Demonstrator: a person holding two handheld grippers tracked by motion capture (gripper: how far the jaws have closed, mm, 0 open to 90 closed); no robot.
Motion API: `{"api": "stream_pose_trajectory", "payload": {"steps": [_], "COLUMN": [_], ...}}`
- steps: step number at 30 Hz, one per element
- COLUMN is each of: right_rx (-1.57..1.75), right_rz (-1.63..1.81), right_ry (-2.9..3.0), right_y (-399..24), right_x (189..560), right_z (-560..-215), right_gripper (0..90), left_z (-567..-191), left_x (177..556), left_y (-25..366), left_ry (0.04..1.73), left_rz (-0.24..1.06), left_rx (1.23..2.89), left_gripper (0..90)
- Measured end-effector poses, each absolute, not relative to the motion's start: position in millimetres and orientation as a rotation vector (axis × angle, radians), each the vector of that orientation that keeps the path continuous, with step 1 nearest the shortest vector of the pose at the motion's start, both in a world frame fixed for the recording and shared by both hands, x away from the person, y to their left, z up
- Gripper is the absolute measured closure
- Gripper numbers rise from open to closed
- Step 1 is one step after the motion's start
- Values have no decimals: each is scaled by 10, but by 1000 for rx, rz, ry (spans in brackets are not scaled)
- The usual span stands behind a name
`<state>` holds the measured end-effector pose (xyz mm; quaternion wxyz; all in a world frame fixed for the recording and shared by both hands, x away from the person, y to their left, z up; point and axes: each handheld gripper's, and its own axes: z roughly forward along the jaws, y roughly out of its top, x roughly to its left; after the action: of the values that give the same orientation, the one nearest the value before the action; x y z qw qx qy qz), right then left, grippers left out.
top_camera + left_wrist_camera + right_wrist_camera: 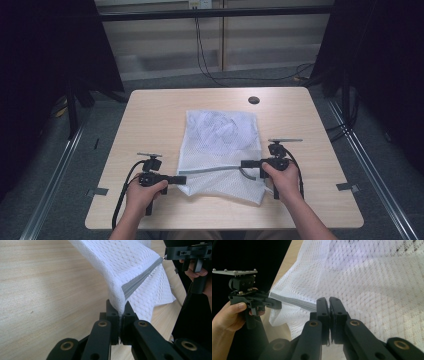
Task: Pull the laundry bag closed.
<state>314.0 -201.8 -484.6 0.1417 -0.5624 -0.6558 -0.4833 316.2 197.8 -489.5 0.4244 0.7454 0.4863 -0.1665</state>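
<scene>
While the white mesh laundry bag (220,150) lies on the pale wooden worktop (150,120), we pinch its near end in both claws: the left claw (119,312) is clamped on the corner by the grey zipper tape (140,281), and the right claw (329,305) appears closed at the zipper's other end. We judge it light, limp and snag-prone; the taped seam is the firmest hold.

High view overhead, facing forward and down on tabletop (150,120), tool views close, level, facing each other, sharing mesh bag (220,150)
</scene>
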Motion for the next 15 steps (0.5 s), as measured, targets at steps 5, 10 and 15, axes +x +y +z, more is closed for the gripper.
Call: {"api": "stream_pose_trajectory", "payload": {"steps": [5, 10, 15], "right_rx": [-1638, -1635, -1647], "right_rz": [-1394, -1401, -1393], "right_ry": [-1884, -1883, -1885], "right_y": [-2053, -2071, -2090], "right_x": [3142, 3142, 3142], "right_z": [-4847, -4849, -4842], "right_gripper": [876, 876, 876], "left_z": [-4892, -4896, -4897], "left_x": [3162, 3164, 3161], "left_y": [1984, 1981, 1976], "left_ry": [1219, 1221, 1223], "left_rz": [-410, -412, -408], "left_rx": [1864, 1866, 1867], "left_gripper": [881, 881, 881]}}
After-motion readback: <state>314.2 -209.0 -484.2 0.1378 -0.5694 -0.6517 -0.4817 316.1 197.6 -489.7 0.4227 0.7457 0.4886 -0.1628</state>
